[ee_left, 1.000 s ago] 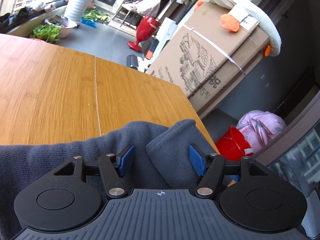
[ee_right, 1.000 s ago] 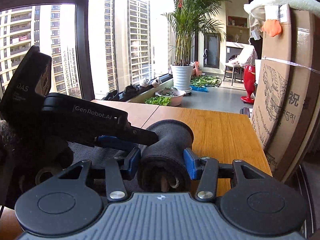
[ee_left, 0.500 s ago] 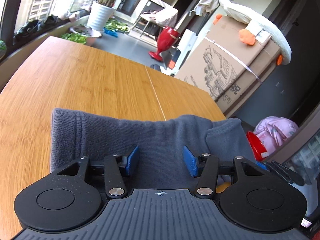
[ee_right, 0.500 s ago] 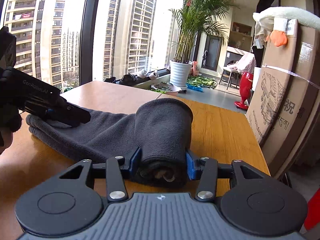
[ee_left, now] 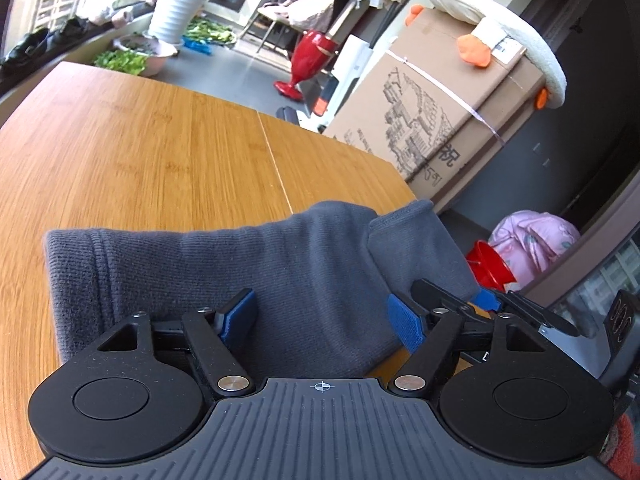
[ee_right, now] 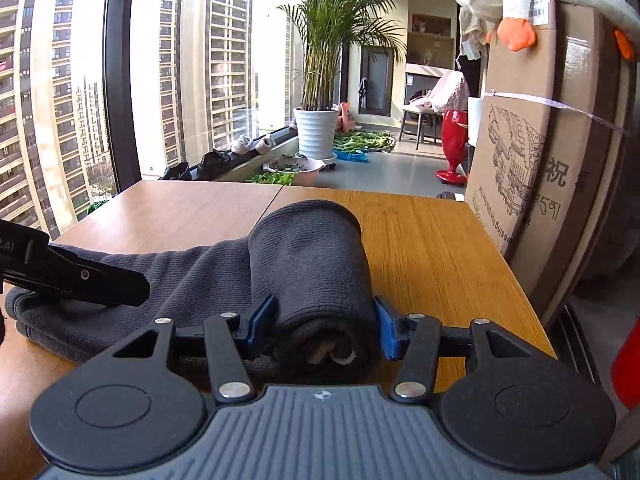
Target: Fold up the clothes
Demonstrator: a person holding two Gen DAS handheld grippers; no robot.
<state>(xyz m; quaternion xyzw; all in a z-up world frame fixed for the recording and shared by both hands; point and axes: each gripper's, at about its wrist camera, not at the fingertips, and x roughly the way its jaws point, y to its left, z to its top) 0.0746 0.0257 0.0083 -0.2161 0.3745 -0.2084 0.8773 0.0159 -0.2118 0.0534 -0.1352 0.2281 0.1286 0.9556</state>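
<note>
since half a second ago the left gripper (ee_left: 324, 316) has slid toward the right end of the grey garment (ee_left: 240, 272), so the right gripper (ee_left: 486, 300) now shows close at its right side, and the garment's folded left edge sits nearer the frame's left. the right wrist view has barely changed.

nearest in the left wrist view, the left gripper's blue pads (ee_left: 240, 314) stand wide apart over the garment, holding nothing; whether they touch the cloth cannot be told. the garment lies flat on the wooden table (ee_left: 140, 152) just ahead, with a sleeve cuff (ee_left: 416, 248) folded over at its right end, near the table's right edge.

in the right wrist view, the right gripper (ee_right: 324, 326) is clamped on the rolled sleeve (ee_right: 312, 264), its pads pressing both sides of the roll. to the left the rest of the garment (ee_right: 180, 276) spreads on the table (ee_right: 420, 240), with the left gripper's black finger (ee_right: 80, 280) over it.

beyond the table, a large cardboard box (ee_right: 532, 152) stands at the right. farther back a red vase (ee_right: 454, 140) and a potted palm in a white pot (ee_right: 316, 136) sit on the floor by the window.
</note>
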